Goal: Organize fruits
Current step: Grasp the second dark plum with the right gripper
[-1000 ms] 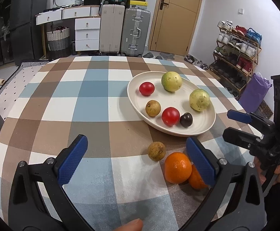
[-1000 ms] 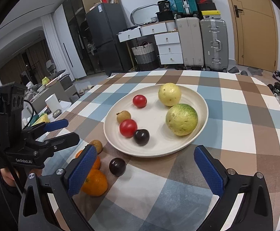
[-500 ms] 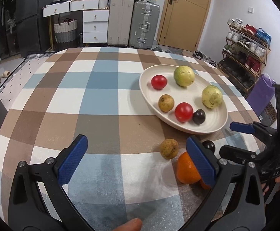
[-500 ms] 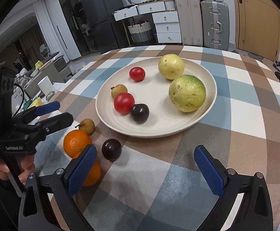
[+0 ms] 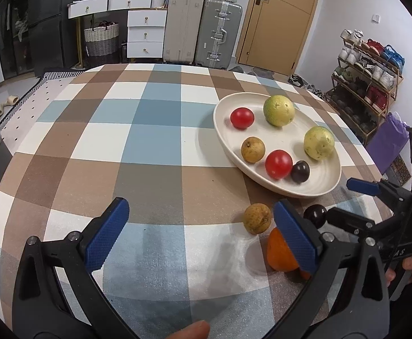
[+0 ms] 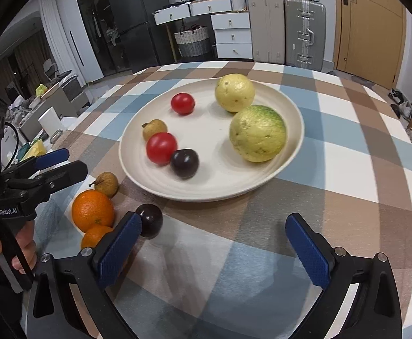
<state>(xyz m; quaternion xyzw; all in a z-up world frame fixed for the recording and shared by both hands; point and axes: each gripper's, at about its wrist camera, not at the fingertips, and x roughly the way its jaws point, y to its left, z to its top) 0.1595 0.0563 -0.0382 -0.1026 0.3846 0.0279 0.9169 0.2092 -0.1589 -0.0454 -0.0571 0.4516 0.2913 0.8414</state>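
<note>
- Compared with 1 second ago, my left gripper (image 5: 200,234) sits further left: the plate (image 5: 323,188) has slid toward the right of its view, and the orange (image 5: 280,255) now shows half-hidden behind its right finger.
- My right gripper (image 6: 215,250) has come lower and closer to the table; the plate looms larger in its view, and the loose dark plum (image 6: 150,220) that lay ahead of it now sits right at its left fingertip.
- Both grippers are spread wide with nothing between their fingers.
- The left gripper hovers over the checked tablecloth (image 5: 138,141), pointing across the table, with a fingertip (image 5: 190,330) of the holding hand at the bottom edge.
- In the right view, a hand (image 6: 6,250) grips the left tool's handle at the left edge.
- On the plate lie 2 red tomatoes (image 6: 161,148), 2 yellow-green guavas (image 6: 257,133), 1 brown longan (image 6: 154,129) and 1 dark plum (image 6: 185,162).
- Off the plate, near its front rim, sit a second longan (image 6: 107,184), 2 oranges touching each other and the loose plum.
</note>
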